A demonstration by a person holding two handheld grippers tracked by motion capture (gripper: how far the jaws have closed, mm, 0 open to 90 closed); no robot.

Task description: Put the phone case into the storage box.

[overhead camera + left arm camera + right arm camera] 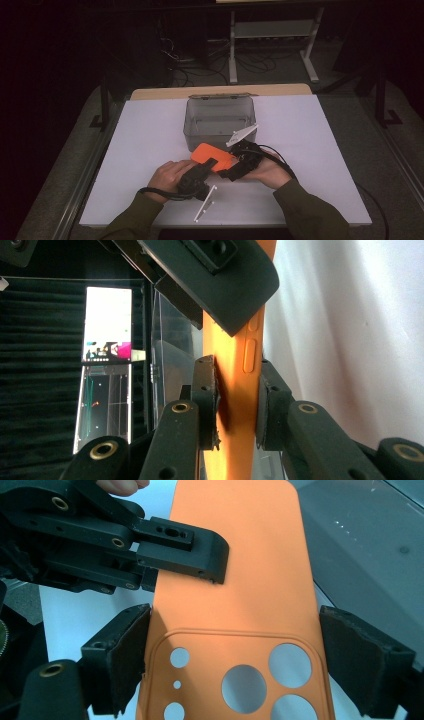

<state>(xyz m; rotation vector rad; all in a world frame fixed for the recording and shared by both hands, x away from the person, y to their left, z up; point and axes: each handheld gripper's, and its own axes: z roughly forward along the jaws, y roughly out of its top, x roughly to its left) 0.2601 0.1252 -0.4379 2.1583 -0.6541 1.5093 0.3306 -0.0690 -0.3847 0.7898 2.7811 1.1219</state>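
An orange phone case [212, 155] is held between both grippers just above the white table, in front of a clear bin. My left gripper [235, 405] is shut on the case [232, 355], one pad on each face, gripping it through its thickness. My right gripper [232, 665] spans the width of the case [240, 555] at the end with the camera cut-outs, and its pads press on both side edges. In the high view the left gripper [207, 167] comes in from the lower left and the right gripper [240, 160] from the right.
A clear plastic bin [220, 122] stands open just behind the case, near the middle of the white tabletop [150, 135]. Beyond the table are a white frame stand [272, 30] and cables on a dark floor. A lit screen [107, 325] glows far off.
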